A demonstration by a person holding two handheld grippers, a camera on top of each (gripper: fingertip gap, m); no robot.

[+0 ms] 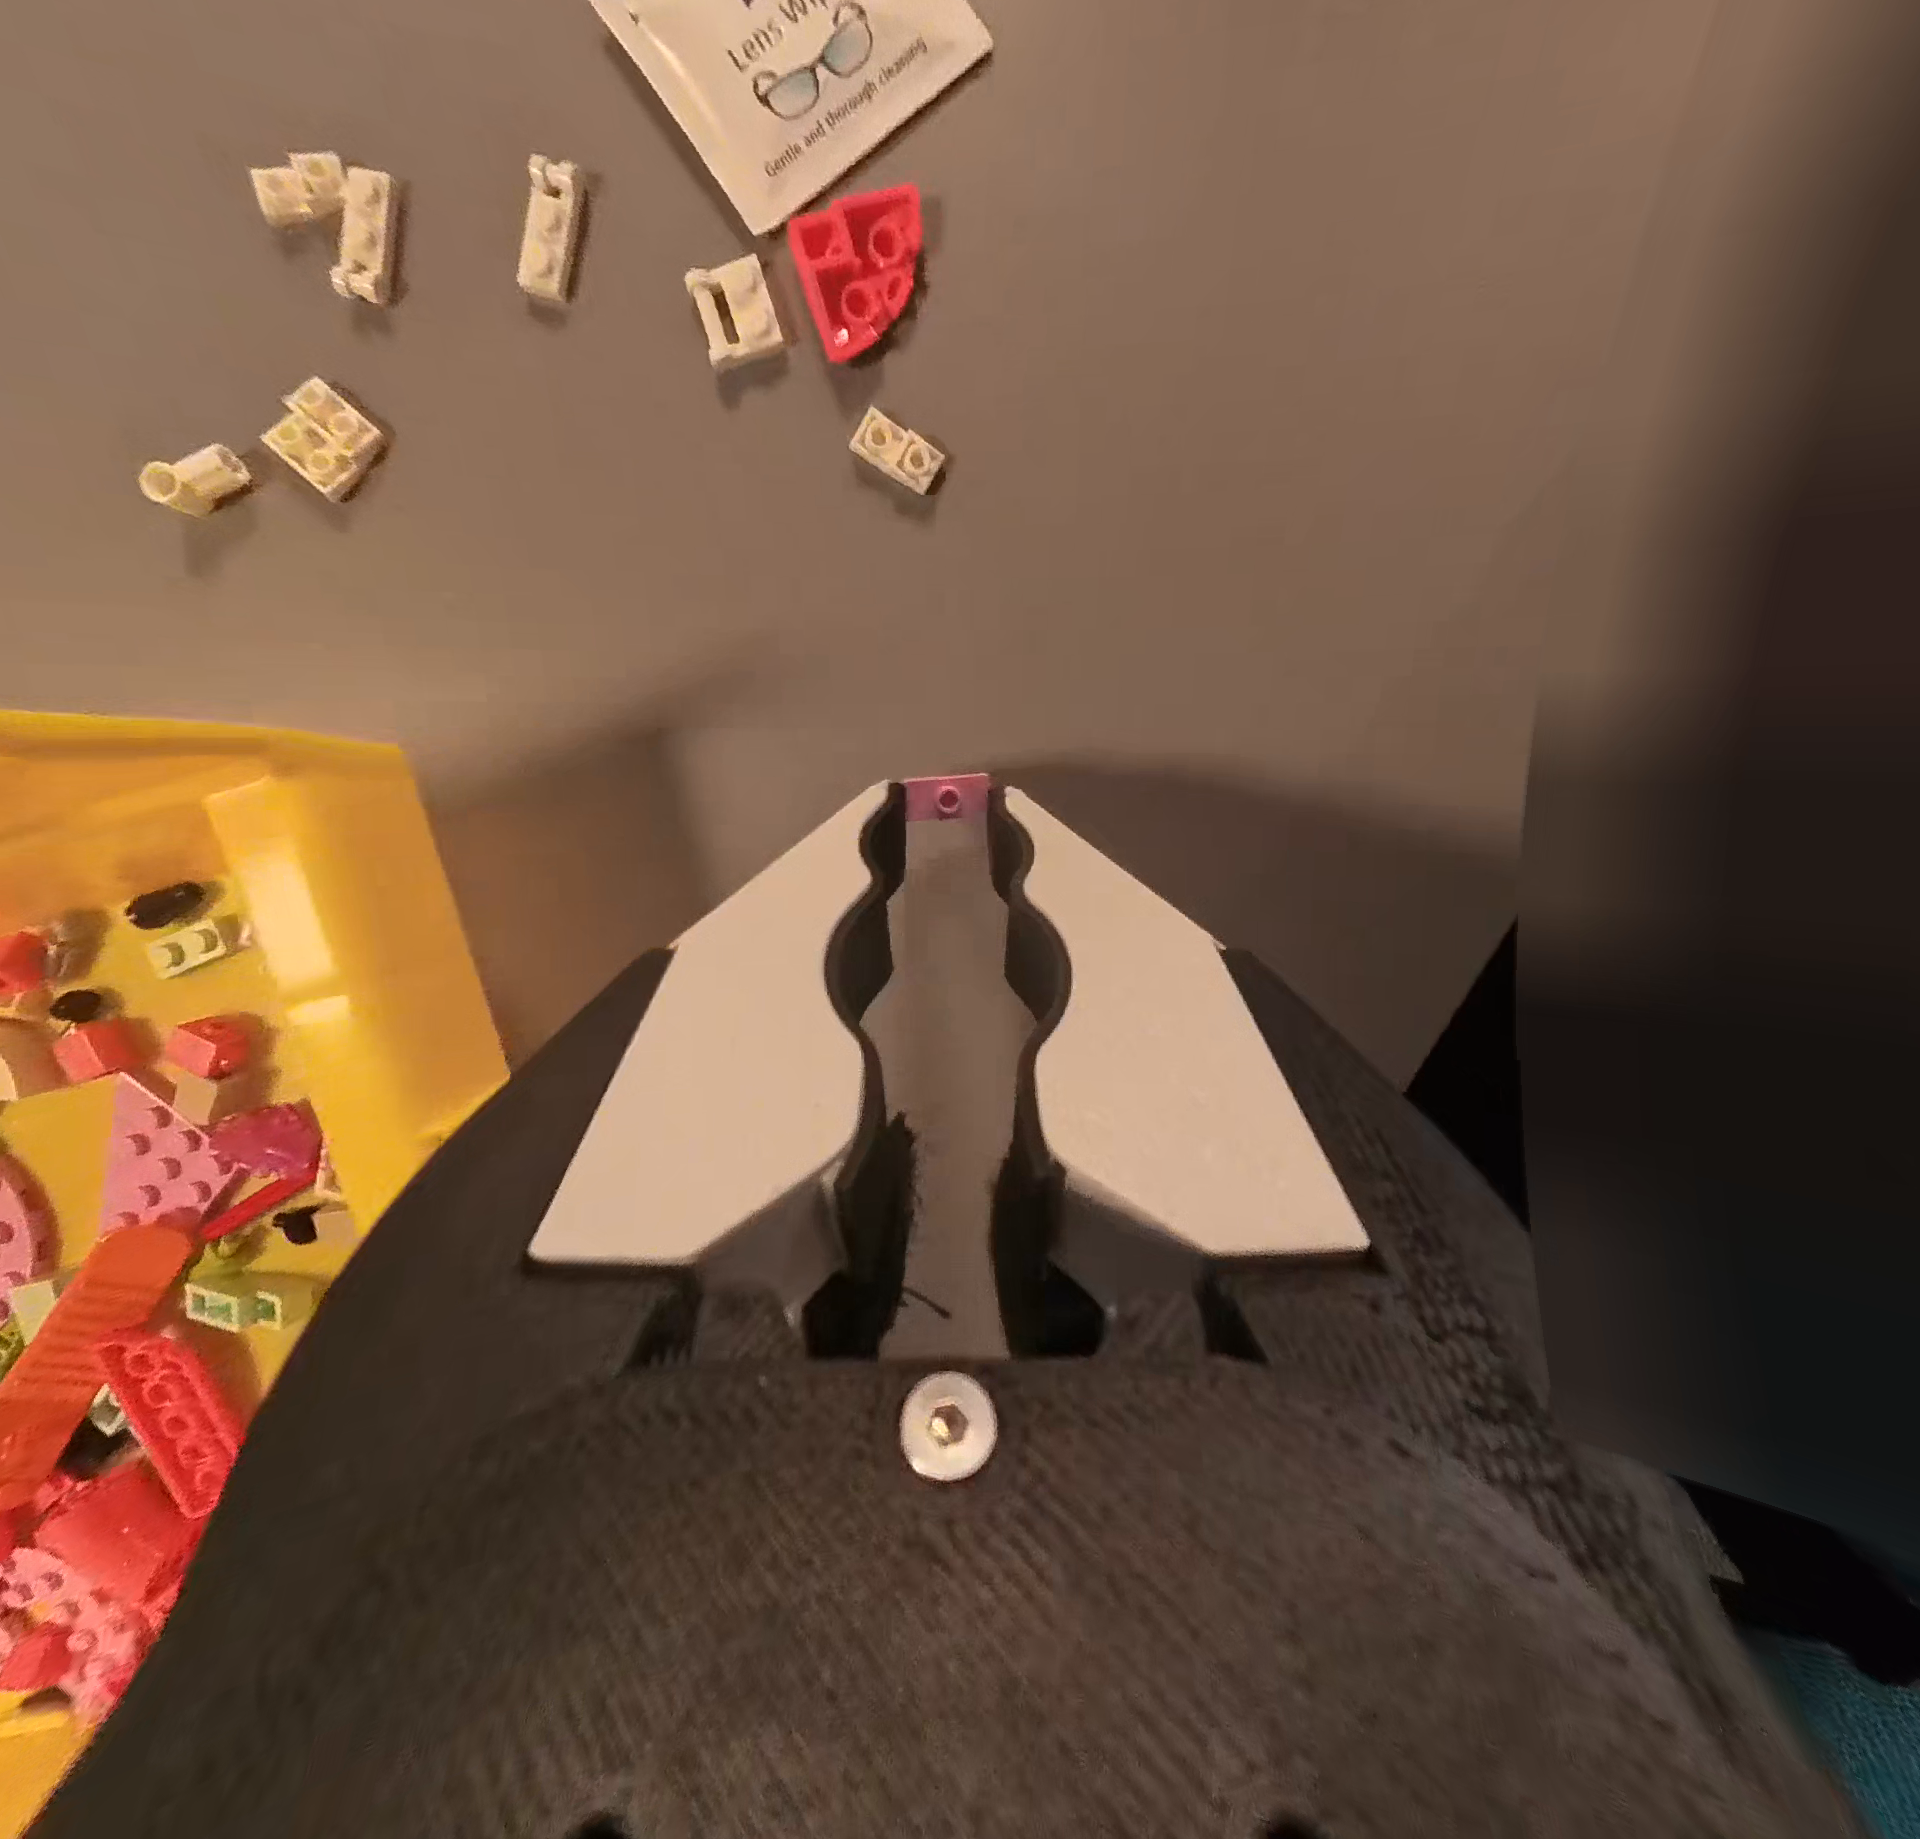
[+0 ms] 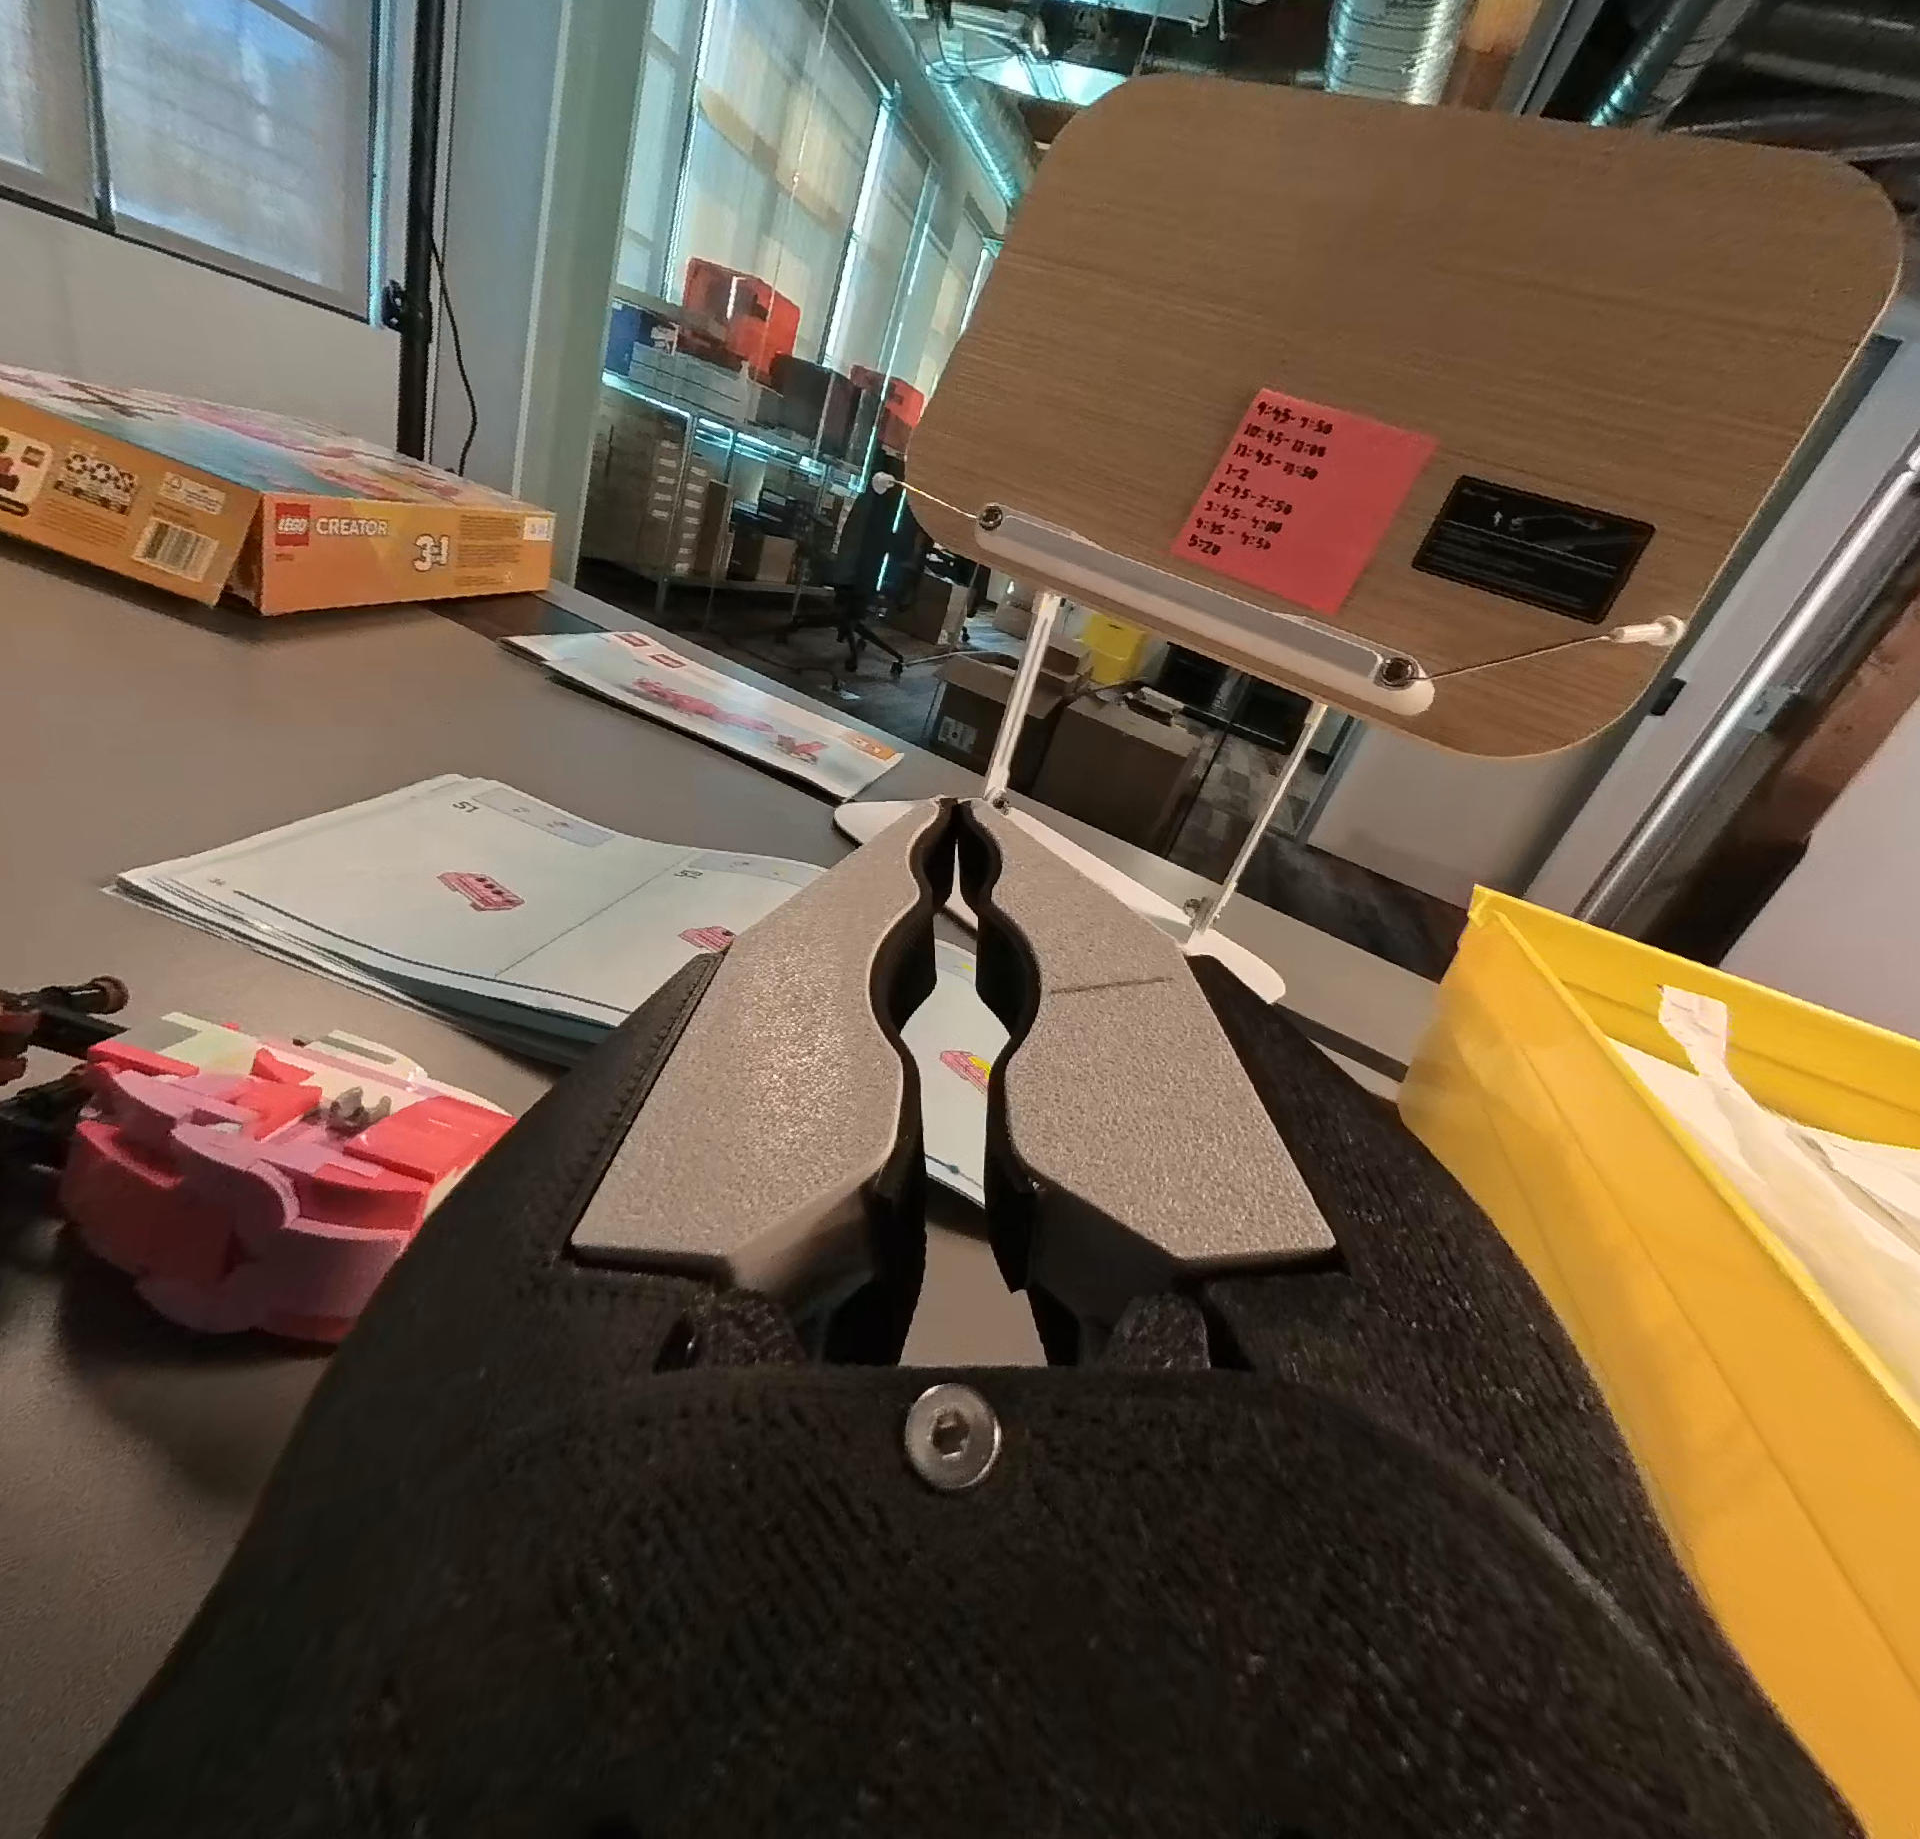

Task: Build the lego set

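in the left wrist view we start at the yellow plastic bin (image 1: pixel 343 854) of mixed red and pink bricks at the left edge, then the loose cream-white small bricks (image 1: pixel 332 439) scattered on the grey table (image 1: pixel 1195 439), a red wedge-shaped plate (image 1: pixel 857 267) and a white printed sachet (image 1: pixel 790 54) beyond it. our left gripper (image 1: pixel 947 797) pinches a small lilac one-stud plate (image 1: pixel 947 799) right at its fingertips, above bare table. that hold looks shallow, so we judge a steady squeeze and a level wrist matter.

in the right wrist view, a pink and red brick model (image 2: pixel 260 1166) sits left, an open pale-blue instruction booklet (image 2: pixel 436 896) lies ahead, and a wooden book stand (image 2: pixel 1403 418) rises behind. our right gripper (image 2: pixel 956 810) has its tips pressed together on nothing.
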